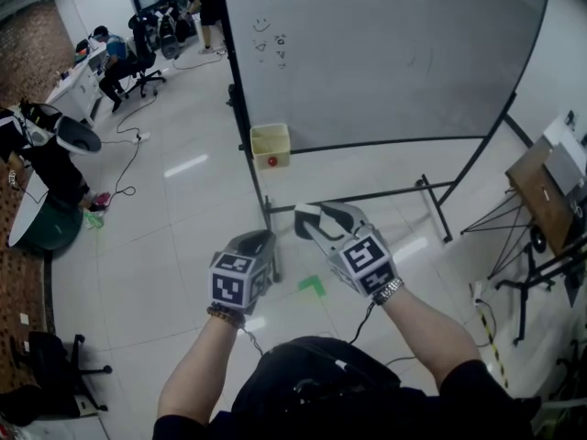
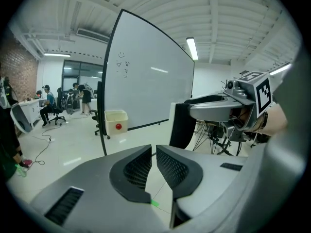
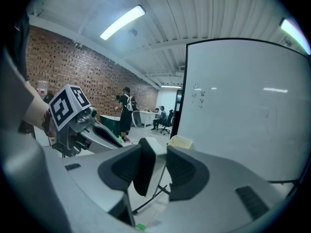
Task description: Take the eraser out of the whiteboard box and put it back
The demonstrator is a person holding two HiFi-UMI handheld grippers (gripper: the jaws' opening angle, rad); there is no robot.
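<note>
A pale yellow whiteboard box (image 1: 271, 145) with a red dot on its front hangs on the left post of the whiteboard (image 1: 385, 53); it also shows in the left gripper view (image 2: 116, 121) and the right gripper view (image 3: 180, 142). My right gripper (image 1: 310, 220) is held in the air, short of the box, shut on the eraser (image 3: 146, 171), a white block with a black felt face. In the left gripper view the eraser (image 2: 181, 126) stands upright in those jaws. Beside it my left gripper (image 2: 153, 152) has only a thin gap between its jaws, which hold nothing.
The whiteboard's black stand legs (image 1: 431, 191) spread over the shiny floor. A green tape mark (image 1: 312, 285) lies below my grippers. A wooden easel and stands (image 1: 541, 200) are at the right. People sit at desks (image 1: 78, 81) at the far left.
</note>
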